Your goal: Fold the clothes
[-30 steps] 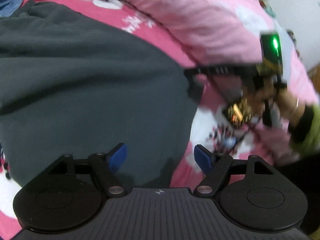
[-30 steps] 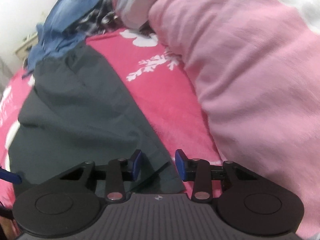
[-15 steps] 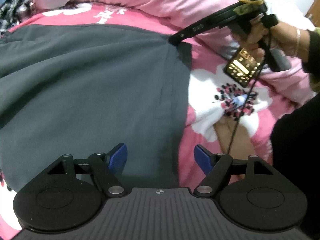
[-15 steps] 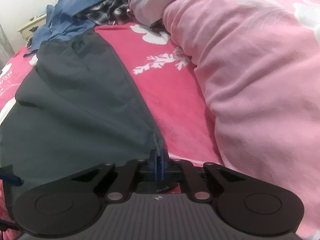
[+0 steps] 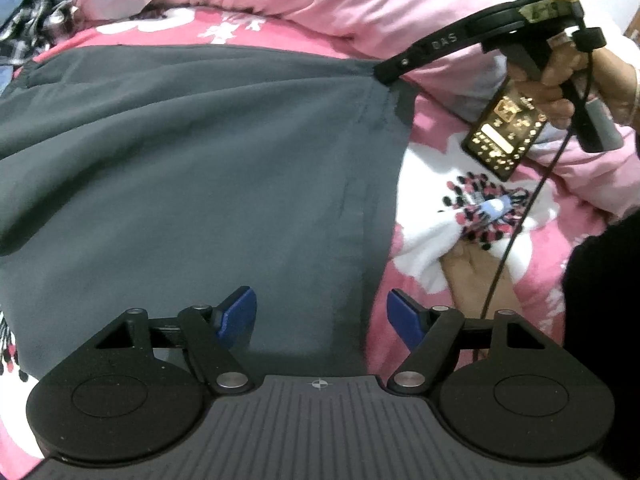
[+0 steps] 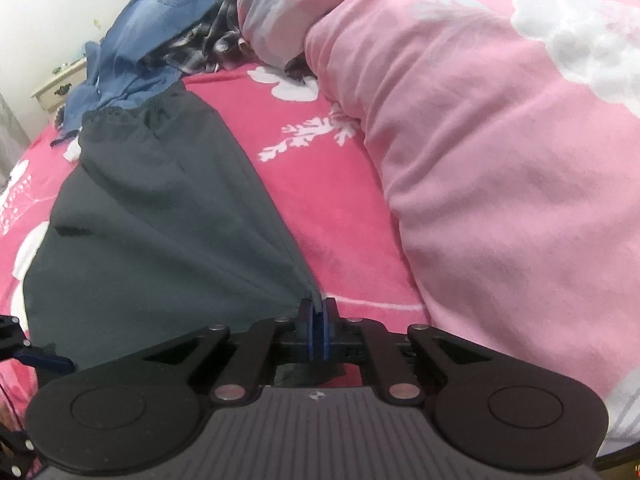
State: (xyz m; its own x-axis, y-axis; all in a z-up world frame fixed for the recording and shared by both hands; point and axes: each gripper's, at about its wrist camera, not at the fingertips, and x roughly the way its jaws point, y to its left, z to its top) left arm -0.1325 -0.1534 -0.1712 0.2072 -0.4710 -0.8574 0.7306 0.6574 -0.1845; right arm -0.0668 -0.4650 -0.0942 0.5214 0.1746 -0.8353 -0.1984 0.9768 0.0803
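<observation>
Trousers (image 5: 192, 184) of dark grey cloth lie spread flat across a pink flowered bedsheet (image 6: 332, 184), and we work at one end of them with a gripper in each hand. Our right gripper (image 6: 319, 330) has its two blue pads pressed together on the far corner of the trouser hem, with a fold of grey cloth pinched between them and a scrap showing just behind the pads. In the left wrist view that same gripper (image 5: 386, 74) reaches in from the upper right, its black tip touching the corner of the cloth, while our hand (image 5: 560, 80) grips its handle, from which a thin black cable hangs down. Our left gripper (image 5: 322, 316) stands wide open, its blue fingers (image 5: 236, 316) well apart and holding nothing. The near corner of the hem lies beneath and between them: the left finger sits over grey cloth, the right finger over the pink sheet just beside the trouser edge. We cannot tell whether the pads touch the cloth. From the right gripper the trousers stretch away to the left, to a gathered waistband (image 6: 120, 114) at the far end. Beyond the waistband sits a heap of blue denim (image 6: 156, 36) and checked cloth. A thick pale pink quilt (image 6: 500, 152) is bunched along the right side of the bed, near the trousers but apart from them.
</observation>
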